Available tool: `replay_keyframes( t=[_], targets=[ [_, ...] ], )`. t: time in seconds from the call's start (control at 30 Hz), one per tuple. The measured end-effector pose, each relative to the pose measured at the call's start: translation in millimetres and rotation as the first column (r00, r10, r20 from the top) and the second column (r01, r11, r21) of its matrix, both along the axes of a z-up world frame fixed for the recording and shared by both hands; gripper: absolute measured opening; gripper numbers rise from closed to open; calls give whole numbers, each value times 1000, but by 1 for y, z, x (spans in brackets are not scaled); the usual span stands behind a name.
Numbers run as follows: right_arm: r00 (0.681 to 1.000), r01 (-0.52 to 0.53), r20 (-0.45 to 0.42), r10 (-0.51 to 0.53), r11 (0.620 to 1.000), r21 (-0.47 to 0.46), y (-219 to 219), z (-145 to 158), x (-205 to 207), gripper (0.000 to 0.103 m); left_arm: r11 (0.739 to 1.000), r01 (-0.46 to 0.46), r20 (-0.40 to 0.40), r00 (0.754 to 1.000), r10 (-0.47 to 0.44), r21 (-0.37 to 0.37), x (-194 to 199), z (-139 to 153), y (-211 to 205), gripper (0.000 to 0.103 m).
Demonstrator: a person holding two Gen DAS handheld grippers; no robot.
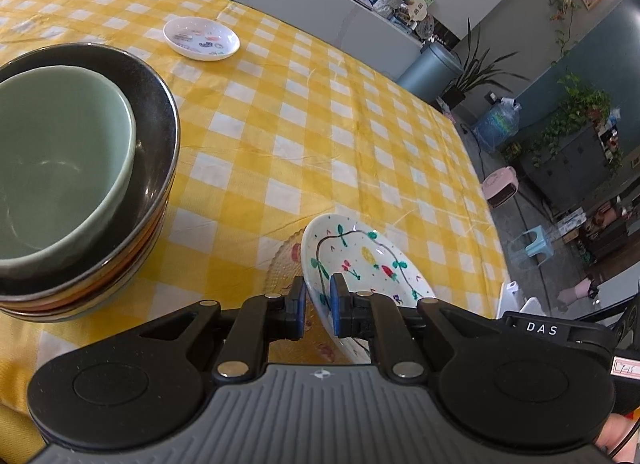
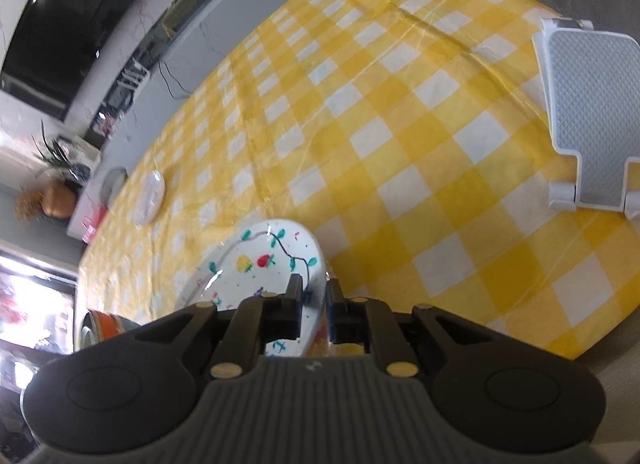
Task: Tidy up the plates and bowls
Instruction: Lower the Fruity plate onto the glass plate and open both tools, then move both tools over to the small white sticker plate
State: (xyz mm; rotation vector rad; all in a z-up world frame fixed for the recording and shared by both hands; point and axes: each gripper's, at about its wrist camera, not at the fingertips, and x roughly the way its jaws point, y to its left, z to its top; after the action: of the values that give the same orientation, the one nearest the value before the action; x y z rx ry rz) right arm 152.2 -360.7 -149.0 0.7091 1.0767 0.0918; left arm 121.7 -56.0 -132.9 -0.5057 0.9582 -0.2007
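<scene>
A white plate painted with fruit and vines (image 1: 360, 260) (image 2: 260, 260) tilts up off the yellow checked tablecloth, resting over a clear patterned glass plate (image 1: 286, 260) (image 2: 192, 292). My left gripper (image 1: 316, 296) is shut on the painted plate's near rim, with its blue pads on either side. My right gripper (image 2: 314, 288) straddles the opposite rim. Its jaws stand slightly apart, and a thin gap shows beside the right finger. A green bowl (image 1: 60, 167) sits nested in a black bowl (image 1: 156, 111) on top of a stack at the left.
A small white patterned dish (image 1: 202, 39) (image 2: 150, 197) lies far across the table. A white and grey rack (image 2: 588, 115) stands near the table's edge. The orange bowl (image 2: 106, 322) of the stack shows at lower left. The table edge (image 1: 480, 191) drops off to the floor on the right.
</scene>
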Motion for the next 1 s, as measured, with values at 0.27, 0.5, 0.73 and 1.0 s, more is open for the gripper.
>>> replay_keyframes(
  t=[0.27,0.5,0.73,1.0],
  targets=[
    [998,-63,-4,63,988,-141,18,3,3,10,994,39,-13,999,-37,103,-2,1,-9,16],
    [996,-87,-3,88,976,-199,25,4,4,9,971,83,-28,997,-79,222,-5,-1,-21,19],
    [996,-91,-2,92,975,-204,27,6,4,9,930,127,-50,992,-117,344,-8,-2,-35,16],
    [995,-93,0,95,973,-210,28,6,3,10,904,148,-33,989,-147,401,-10,-2,-41,16]
  ],
)
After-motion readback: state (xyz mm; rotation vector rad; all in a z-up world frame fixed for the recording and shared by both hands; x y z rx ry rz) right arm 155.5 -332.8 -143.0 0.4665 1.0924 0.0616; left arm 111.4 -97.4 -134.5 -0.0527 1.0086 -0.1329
